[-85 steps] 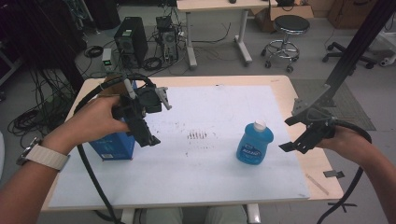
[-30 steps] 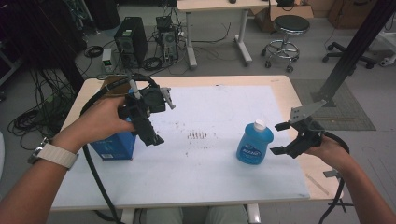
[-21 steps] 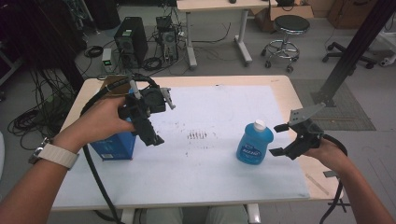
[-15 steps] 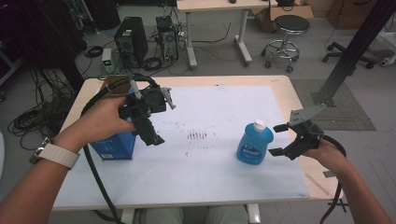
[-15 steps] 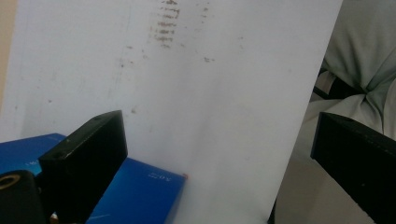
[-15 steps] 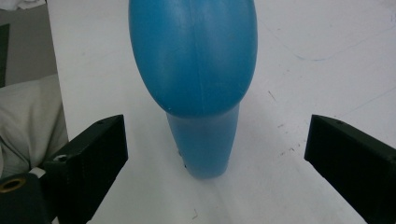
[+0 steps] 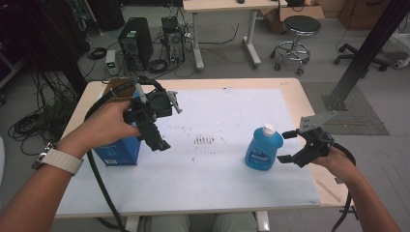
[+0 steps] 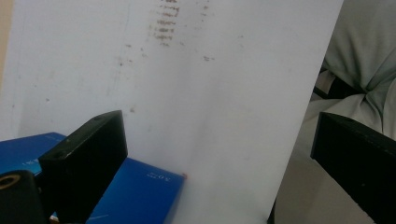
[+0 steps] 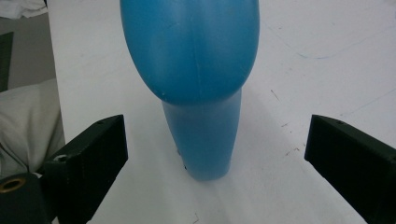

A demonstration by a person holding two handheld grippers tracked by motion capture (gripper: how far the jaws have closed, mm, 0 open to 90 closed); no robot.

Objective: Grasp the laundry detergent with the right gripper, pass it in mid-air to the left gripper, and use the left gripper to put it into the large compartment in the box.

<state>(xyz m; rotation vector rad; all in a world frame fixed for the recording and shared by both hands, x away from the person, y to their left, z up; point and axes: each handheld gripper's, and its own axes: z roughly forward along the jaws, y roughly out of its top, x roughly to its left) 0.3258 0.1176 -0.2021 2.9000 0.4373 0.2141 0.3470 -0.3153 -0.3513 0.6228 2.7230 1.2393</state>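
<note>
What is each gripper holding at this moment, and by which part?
Nothing is held. The right gripper is open, its jaws on either side of the blue bottle without touching it. The left gripper is open above the blue box.

Bottle (image 7: 263, 149): translucent blue, white cap, darker blue label with white lettering. Box (image 7: 116, 151): blue with white print. Both grippers, left (image 7: 153, 129) and right (image 7: 289, 146): black. Tabletop (image 7: 290, 88): light wood edge, under a white sheet (image 7: 227, 121) with dark speckled smudges.
</note>
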